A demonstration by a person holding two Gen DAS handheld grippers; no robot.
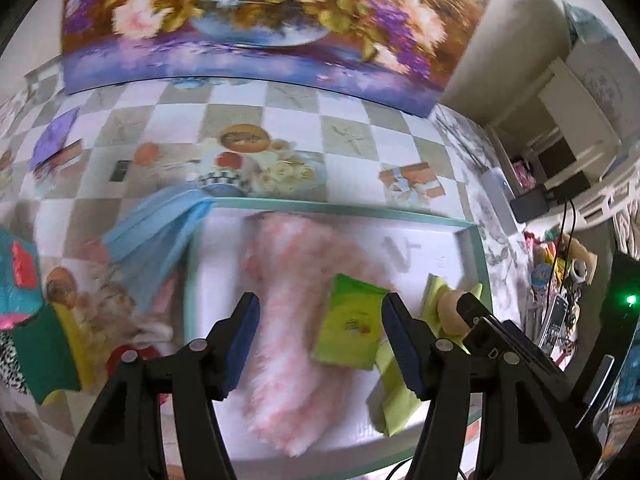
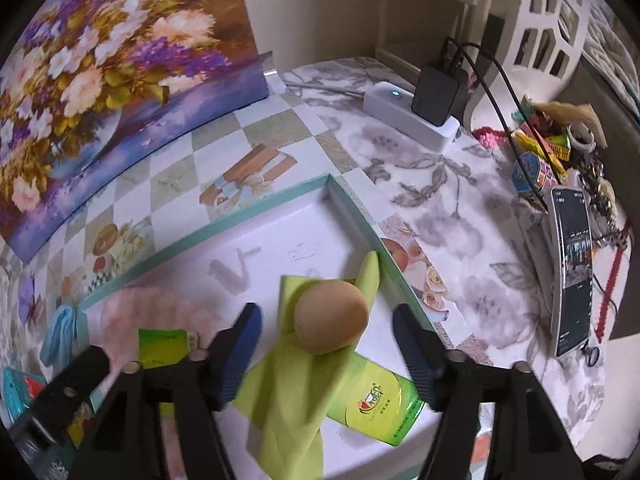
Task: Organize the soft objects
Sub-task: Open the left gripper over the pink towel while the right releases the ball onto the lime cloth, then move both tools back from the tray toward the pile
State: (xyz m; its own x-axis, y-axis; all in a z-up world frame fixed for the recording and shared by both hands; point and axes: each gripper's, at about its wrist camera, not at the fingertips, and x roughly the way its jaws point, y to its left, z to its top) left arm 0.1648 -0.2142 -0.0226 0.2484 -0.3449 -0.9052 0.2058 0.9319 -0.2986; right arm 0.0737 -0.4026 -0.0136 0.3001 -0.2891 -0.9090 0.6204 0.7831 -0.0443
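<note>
A shallow white box with a teal rim (image 1: 344, 206) (image 2: 280, 196) lies on the table. In it lie a fluffy pink cloth (image 1: 288, 304) (image 2: 148, 308), a green tissue pack (image 1: 350, 322) (image 2: 162, 346), a yellow-green cloth (image 1: 394, 396) (image 2: 292, 392), a tan bun-shaped soft toy (image 2: 332, 316) (image 1: 450, 312) and a second green pack (image 2: 380, 400). A blue cloth (image 1: 156, 236) (image 2: 60, 332) hangs over the box's left rim. My left gripper (image 1: 320, 344) is open above the pink cloth. My right gripper (image 2: 326, 354) is open around the bun toy, not touching it.
A flower painting (image 1: 248, 24) (image 2: 104, 80) leans at the back. A white power strip with a black charger (image 2: 424, 108), a phone (image 2: 570, 268) and small clutter (image 2: 552, 152) sit to the right. Colourful items (image 1: 24, 312) lie left of the box.
</note>
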